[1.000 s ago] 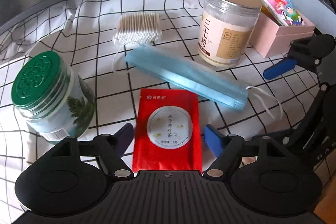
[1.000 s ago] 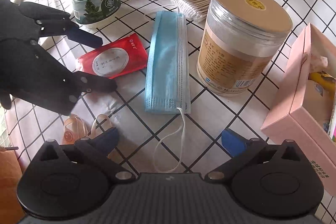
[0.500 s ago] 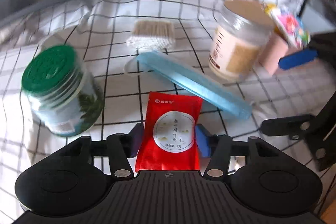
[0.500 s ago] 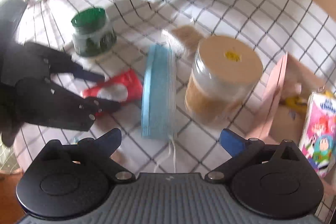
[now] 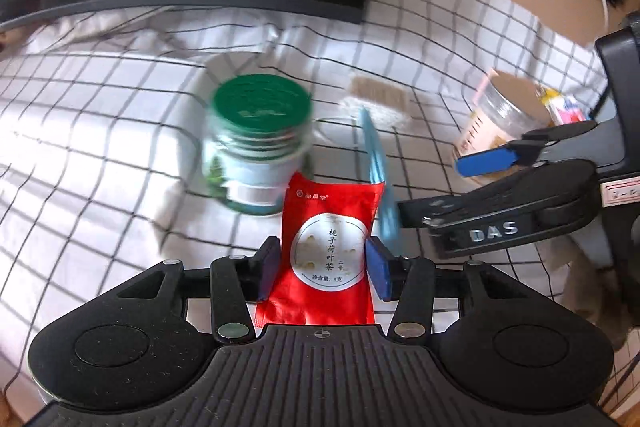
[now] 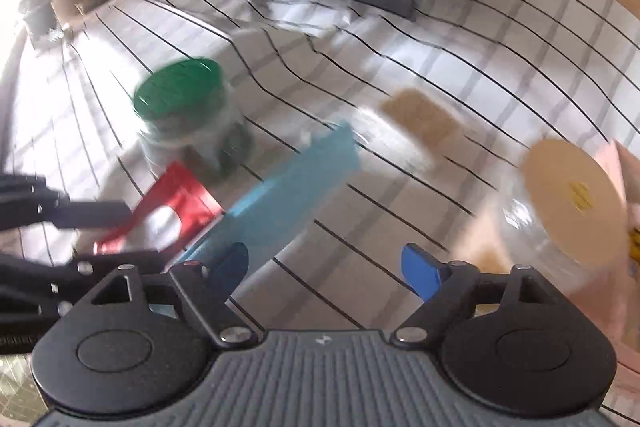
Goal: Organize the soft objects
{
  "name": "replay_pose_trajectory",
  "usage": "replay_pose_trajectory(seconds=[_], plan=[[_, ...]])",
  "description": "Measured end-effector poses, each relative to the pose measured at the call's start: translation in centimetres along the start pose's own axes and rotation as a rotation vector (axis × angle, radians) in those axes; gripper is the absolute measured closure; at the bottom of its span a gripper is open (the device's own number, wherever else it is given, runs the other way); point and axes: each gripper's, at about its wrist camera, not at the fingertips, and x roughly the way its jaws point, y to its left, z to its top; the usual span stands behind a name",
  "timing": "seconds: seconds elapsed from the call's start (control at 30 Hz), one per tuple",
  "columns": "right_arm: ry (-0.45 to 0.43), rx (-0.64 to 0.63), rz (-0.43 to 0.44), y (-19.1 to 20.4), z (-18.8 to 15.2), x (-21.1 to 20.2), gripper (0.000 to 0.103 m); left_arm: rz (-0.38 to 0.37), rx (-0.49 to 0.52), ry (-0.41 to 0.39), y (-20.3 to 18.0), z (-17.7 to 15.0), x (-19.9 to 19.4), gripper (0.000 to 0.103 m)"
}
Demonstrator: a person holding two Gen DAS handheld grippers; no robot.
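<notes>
**Sachet clamped at left, mask waiting at right**

Sachet handling is judged to be the step in hand: the red foil packet is held by its two long edges between the blue pads of the left claw, whose jaws are closing on it, and it appears lifted off the checked cloth over the desk. A light squeeze is advised, since thin foil buckles easily and the flat packet could bow or slip out sideways if pinched harder. A level carry would keep it from swinging against the green-lidded jar standing just behind it.

Further right, the blue face mask is seen lying on the cloth, a long pleated strip of soft fabric, with one end near the left finger of the right claw. The right claw's jaws are closing but stand apart, and nothing is gripped between them. For the mask, a pinch across the narrow width, near the middle, is judged best, so that the limp ends hang evenly.

Beyond the mask a bundle of cotton swabs is blurred. At far right a clear rigid jar with a tan lid stands beside a pink box; both are hard-sided.
</notes>
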Motion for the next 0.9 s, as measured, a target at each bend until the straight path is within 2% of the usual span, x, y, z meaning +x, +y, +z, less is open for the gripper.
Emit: replay_pose_trajectory(seconds=[0.1,0.2,0.3,0.43,0.5,0.53,0.57,0.63,0.7,0.9], plan=[[-0.028,0.065,-0.018,0.4,0.8,-0.4,0.024,0.015,-0.008,-0.008,0.6,-0.3,-0.7,0.052],[-0.058,0.136,-0.059,0.2,1.2,-1.9,0.024,0.066,0.016,-0.010,0.8,-0.9,-1.3,0.052],[-0.030,0.176,0.025,0.1,2.1,-2.2,0.024,0.070,0.014,0.003,0.9,-1.5,-1.4,0.052],[0.034,0.232,0.122,0.9,3.3,-0.2,0.026,0.078,0.044,0.004,0.7,-2.0,-1.6,0.052],[0.070,0.254,0.122,1.4,3.5,1.2,0.044,0.071,0.040,0.002,0.8,-2.2,-1.8,0.052],[0.087,0.254,0.126,1.6,3.6,1.9,0.066,0.067,0.040,0.001,0.9,-2.3,-1.9,0.052],[0.112,0.246,0.136,1.7,3.6,2.5,0.083,0.062,0.041,0.000,0.9,-2.2,-1.9,0.052],[0.141,0.233,0.136,1.7,3.3,2.8,0.088,0.056,0.035,-0.004,1.0,-2.4,-2.2,0.052],[0.125,0.224,0.136,1.3,3.3,2.1,0.094,0.054,0.028,-0.018,1.0,-2.3,-2.6,0.052],[0.010,0.197,0.144,-0.8,5.0,-4.0,0.096,0.064,0.063,-0.101,-1.1,-0.1,-4.7,0.052]])
